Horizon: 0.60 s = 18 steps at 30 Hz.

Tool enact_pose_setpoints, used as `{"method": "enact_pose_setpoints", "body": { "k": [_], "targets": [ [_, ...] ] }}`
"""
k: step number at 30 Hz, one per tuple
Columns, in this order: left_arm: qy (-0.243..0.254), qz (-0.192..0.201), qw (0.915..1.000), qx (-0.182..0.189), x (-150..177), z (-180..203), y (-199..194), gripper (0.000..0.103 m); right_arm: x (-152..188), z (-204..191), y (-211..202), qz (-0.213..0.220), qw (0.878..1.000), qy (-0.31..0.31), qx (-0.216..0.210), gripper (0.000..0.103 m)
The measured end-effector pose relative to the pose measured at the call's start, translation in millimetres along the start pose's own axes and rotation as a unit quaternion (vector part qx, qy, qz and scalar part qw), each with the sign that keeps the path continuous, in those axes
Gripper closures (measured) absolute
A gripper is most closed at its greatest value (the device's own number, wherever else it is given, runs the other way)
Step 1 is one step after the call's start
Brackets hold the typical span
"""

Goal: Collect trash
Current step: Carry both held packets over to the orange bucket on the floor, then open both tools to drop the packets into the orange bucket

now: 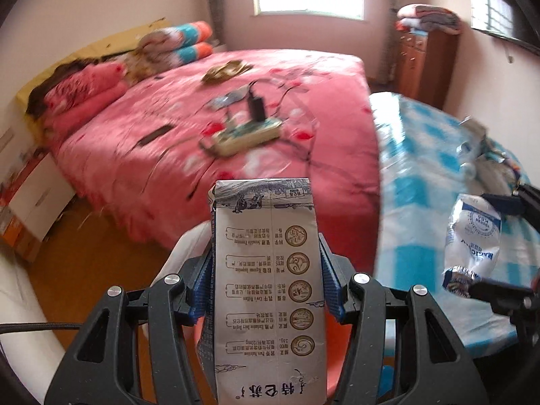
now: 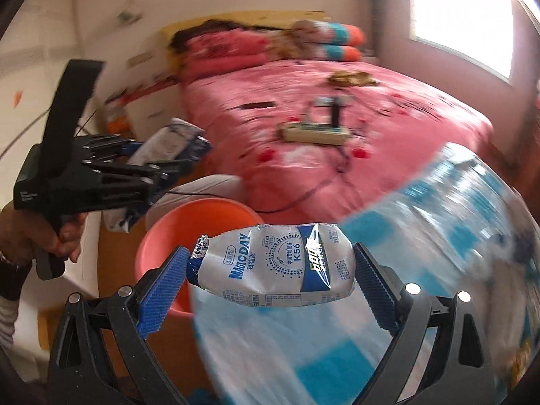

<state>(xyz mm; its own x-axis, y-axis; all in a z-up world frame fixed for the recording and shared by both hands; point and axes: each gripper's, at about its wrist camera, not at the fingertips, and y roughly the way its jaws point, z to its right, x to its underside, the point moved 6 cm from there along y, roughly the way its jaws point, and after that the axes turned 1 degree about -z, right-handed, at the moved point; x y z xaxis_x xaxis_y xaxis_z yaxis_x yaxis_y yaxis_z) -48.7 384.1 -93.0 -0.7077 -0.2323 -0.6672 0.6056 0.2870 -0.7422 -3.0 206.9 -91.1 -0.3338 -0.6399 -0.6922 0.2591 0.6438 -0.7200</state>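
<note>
Left tool (image 1: 266,276) clamps a milk carton (image 1: 266,287) and right tool (image 2: 270,280) pinches a pouch (image 2: 275,265) end to end; with the orange bin (image 2: 202,212) just beyond and below, centre each over its mouth before releasing.

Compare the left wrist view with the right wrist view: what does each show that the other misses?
Only the left wrist view shows the wooden cabinet with folded blankets on top.

Only the right wrist view shows the orange bin clearly, and the hand gripping the left tool's handle.

Both show the milk carton clamped in the left tool, the silver pouch held in the right tool, and the pink bed with the power strip.
</note>
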Motion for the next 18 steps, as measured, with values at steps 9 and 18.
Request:
{"method": "enact_pose_setpoints", "body": {
  "k": [9, 18],
  "targets": [
    [-0.073, -0.043, 0.9963, -0.011, 43.5, -44.8, 42.1, 0.040, -5.2, -56.2, 73.1, -0.035, 0.994, -0.098, -0.029, 0.008],
    [-0.087, -0.052, 0.9940, -0.041, 58.7, -52.3, 49.7, 0.021, 0.4, -48.7, 77.6, -0.036, 0.996, -0.048, -0.059, 0.005]
  ]
}}
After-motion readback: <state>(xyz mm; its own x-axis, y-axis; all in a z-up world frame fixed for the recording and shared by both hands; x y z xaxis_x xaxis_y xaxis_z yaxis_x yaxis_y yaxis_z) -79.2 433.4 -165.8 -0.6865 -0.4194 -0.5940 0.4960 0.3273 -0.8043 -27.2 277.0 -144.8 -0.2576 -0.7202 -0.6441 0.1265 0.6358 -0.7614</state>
